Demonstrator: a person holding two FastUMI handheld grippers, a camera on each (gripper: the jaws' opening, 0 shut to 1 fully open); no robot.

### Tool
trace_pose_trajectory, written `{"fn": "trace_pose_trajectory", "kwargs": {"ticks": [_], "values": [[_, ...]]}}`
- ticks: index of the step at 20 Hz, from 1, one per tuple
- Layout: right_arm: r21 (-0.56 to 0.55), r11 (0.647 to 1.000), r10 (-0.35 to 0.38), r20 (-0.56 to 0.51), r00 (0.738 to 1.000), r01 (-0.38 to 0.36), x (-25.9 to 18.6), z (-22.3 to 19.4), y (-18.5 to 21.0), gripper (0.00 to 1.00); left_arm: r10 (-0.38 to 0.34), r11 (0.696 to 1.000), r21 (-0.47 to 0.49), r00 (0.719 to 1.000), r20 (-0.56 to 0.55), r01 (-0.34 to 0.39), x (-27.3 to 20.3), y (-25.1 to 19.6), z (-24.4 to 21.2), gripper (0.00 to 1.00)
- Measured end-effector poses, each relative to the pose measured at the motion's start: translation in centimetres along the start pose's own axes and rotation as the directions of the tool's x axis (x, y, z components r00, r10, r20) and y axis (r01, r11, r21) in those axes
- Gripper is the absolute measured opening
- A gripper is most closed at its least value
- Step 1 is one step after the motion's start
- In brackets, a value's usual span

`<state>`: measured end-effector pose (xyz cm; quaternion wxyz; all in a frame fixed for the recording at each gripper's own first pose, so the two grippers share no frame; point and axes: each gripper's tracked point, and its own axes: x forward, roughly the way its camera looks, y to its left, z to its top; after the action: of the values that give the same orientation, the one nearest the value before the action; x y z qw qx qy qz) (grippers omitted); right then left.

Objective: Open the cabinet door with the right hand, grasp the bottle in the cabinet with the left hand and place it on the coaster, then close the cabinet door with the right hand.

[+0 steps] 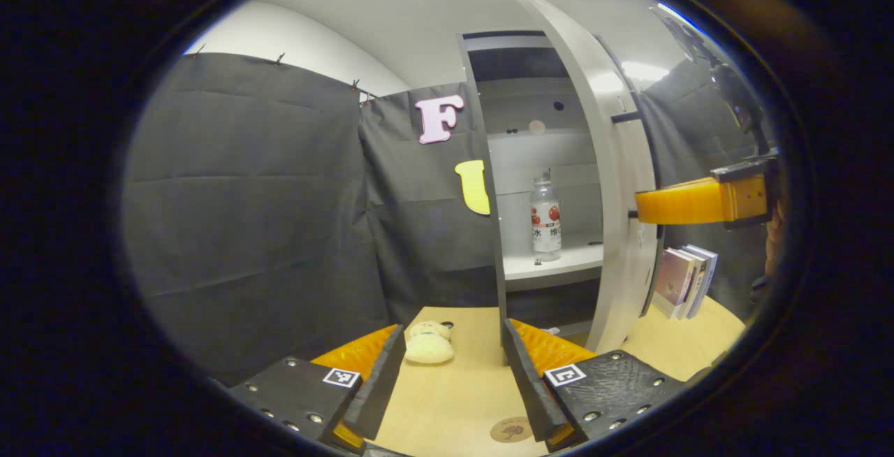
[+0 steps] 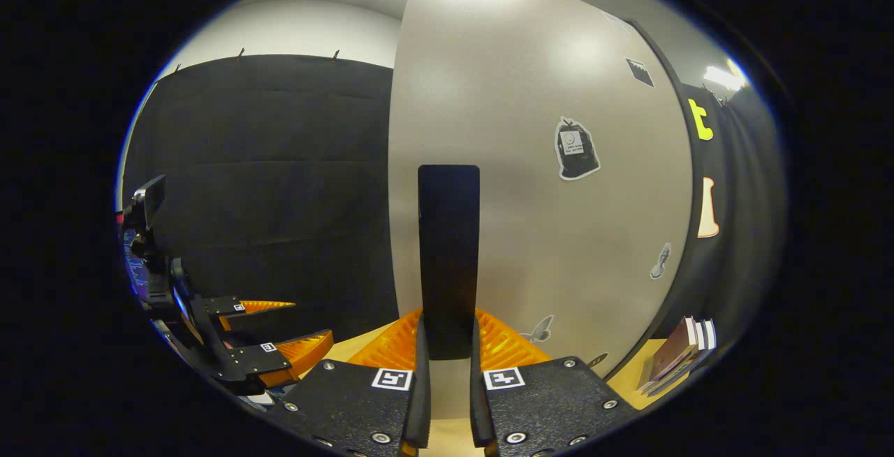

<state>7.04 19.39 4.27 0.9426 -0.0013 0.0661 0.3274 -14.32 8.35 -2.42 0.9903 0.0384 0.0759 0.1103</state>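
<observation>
On the cabinet shelf (image 1: 552, 265) we see the bottle (image 1: 545, 218) standing upright, cabinet door (image 1: 614, 184) swung open beside it. Our right tool (image 2: 448, 401) is clamped on the door's dark handle (image 2: 448, 261), both fingers pressing its sides. Our left tool (image 1: 452, 387) hangs above the desk (image 1: 461, 387), fingers spread apart, holding nothing. Coaster (image 1: 512, 430) lies on the desk between its fingers, a plush toy (image 1: 428, 342) farther ahead. Books (image 1: 684, 281) stand on the desk right of the door.
</observation>
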Motion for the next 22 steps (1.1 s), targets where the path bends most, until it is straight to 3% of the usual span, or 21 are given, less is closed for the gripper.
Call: {"fn": "trace_pose_trajectory", "kwargs": {"ticks": [3, 5, 6, 8, 9, 11, 13, 16, 22], "values": [[-0.001, 1.0, -0.023, 0.005, 1.0, 0.023, -1.2, -0.1, -0.8, 0.23, -0.027, 1.0, 0.0, 1.0, -0.012, 0.028, -0.5, -2.3, 0.6, 0.8], [0.008, 0.999, -0.047, 0.006, 0.999, 0.047, -2.1, -0.2, -1.3, 0.23, -0.057, 0.998, -0.002, 0.998, -0.01, 0.057, -0.6, -4.2, 0.9, 0.86], [0.01, 0.998, -0.061, 0.003, 0.998, 0.061, -2.4, -0.4, -1.5, 0.23, -0.067, 0.998, 0.005, 0.998, -0.005, 0.067, -0.8, -5.1, 1.2, 0.8], [0.013, 0.995, -0.096, -0.002, 0.995, 0.096, -3.0, -0.4, -2.1, 0.23, -0.092, 0.996, 0.019, 0.996, 0.013, 0.091, -1.1, -7.2, 2.1, 0.8], [0.017, 0.993, -0.116, -0.003, 0.993, 0.116, -3.5, -0.4, -2.4, 0.23, -0.106, 0.994, 0.018, 0.994, 0.021, 0.106, -1.1, -8.3, 2.5, 0.87], [0.044, 0.986, -0.161, -0.003, 0.987, 0.161, -3.9, -0.5, -3.0, 0.23, -0.136, 0.991, 0.002, 0.99, 0.033, 0.136, -1.4, -10.7, 3.3, 0.8], [0.088, 0.974, -0.21, -0.006, 0.978, 0.21, -4.6, -0.7, -3.5, 0.23, -0.163, 0.987, -0.005, 0.986, 0.043, 0.163, -1.6, -12.7, 3.9, 0.8], [0.089, 0.941, -0.327, 0.001, 0.945, 0.326, -5.5, -0.9, -4.5, 0.15, -0.188, 0.982, 0.037, 0.98, 0.064, 0.186, -1.5, -15.2, 4.8, 0.8], [0.181, 0.834, -0.529, -0.009, 0.849, 0.521, -8.9, -1.2, -6.0, 0.15, -0.262, 0.965, 0.041, 0.962, 0.074, 0.259, -0.1, -19.9, 5.4, 0.8]]}}
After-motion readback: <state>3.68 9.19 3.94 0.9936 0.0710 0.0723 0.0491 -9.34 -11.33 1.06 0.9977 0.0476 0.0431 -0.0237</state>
